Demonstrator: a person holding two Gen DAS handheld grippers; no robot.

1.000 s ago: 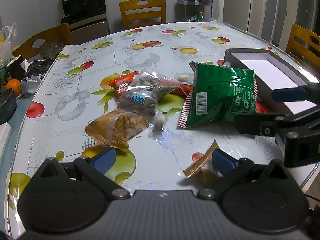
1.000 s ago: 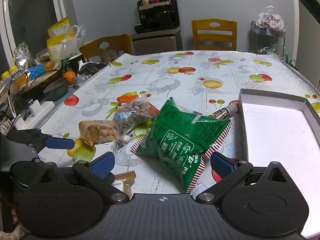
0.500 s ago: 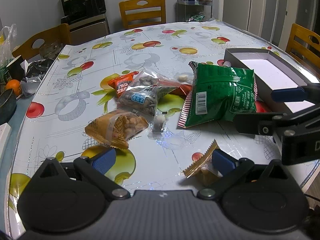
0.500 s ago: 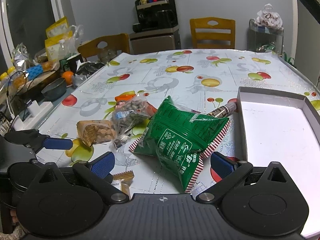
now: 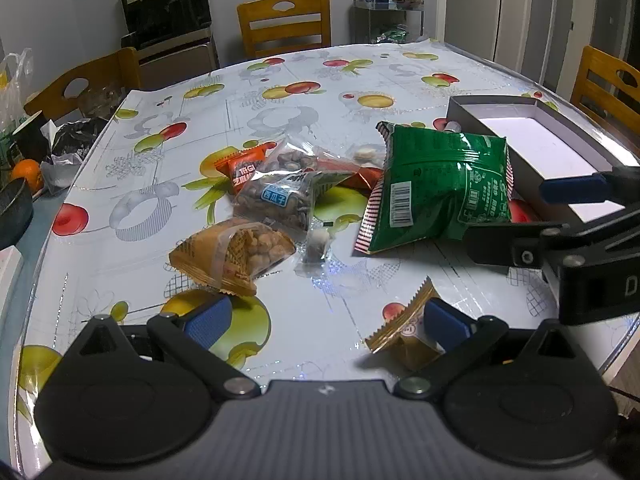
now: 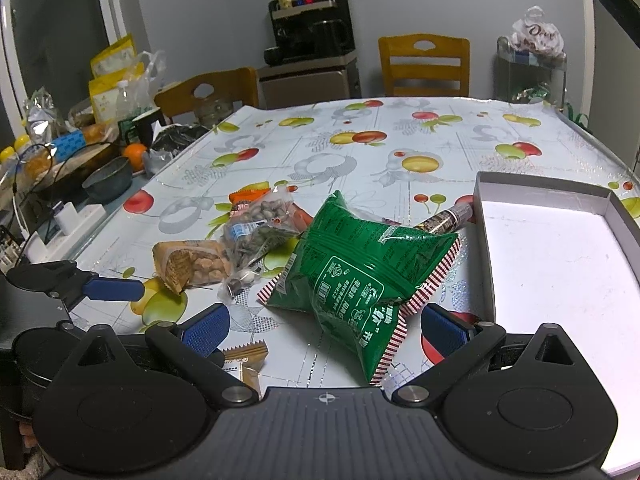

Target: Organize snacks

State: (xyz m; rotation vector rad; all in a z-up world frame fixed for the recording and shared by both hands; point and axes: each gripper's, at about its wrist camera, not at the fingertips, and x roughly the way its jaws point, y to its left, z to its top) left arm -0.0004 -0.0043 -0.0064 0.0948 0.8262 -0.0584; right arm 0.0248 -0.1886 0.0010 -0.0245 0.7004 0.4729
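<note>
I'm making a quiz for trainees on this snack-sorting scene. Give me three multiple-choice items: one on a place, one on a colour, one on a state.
1. Where does the box lie from the green bag?
A. left B. right C. on top
2. What colour are the claw pads?
A. blue B. red C. yellow
3. What is in the box?
A. snacks B. a bowl C. nothing

Key: 1 B, the right wrist view shows it right of the bag. 2 A, both claws have blue pads. 3 C, only its white floor shows.
</note>
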